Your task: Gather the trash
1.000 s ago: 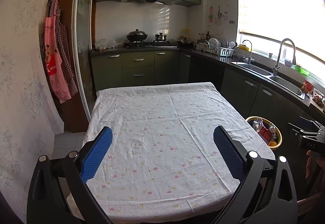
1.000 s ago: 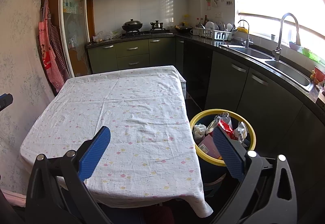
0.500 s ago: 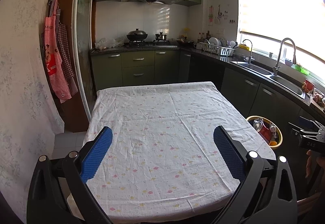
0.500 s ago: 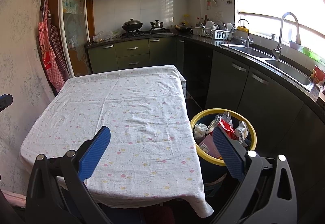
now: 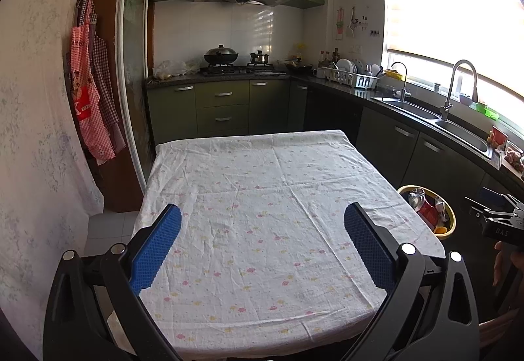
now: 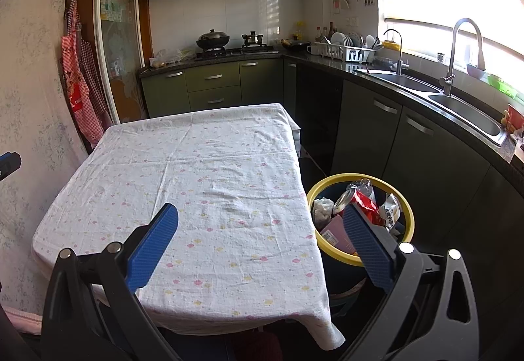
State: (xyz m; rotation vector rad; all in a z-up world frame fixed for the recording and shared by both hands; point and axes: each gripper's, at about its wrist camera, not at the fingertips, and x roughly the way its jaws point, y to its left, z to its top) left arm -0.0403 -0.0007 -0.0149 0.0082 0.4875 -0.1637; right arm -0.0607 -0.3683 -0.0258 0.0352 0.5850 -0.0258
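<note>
Green kitchen cabinets (image 5: 222, 109) back a table under a floral tablecloth (image 6: 203, 184). Just right of it stands an upright yellow-rimmed trash bin (image 6: 404, 207), mouth up, holding a red can (image 6: 348, 197) tilted with its long axis leaning left. Left gripper (image 5: 262, 243) and right gripper (image 6: 260, 236) both gape wide, empty.

Both grippers are showing black plastic arms with silver round screws. The left gripper (image 5: 262, 230) and right gripper (image 6: 260, 230) are wearing bumpy blue pads (image 5: 157, 246) on their fingers.
</note>
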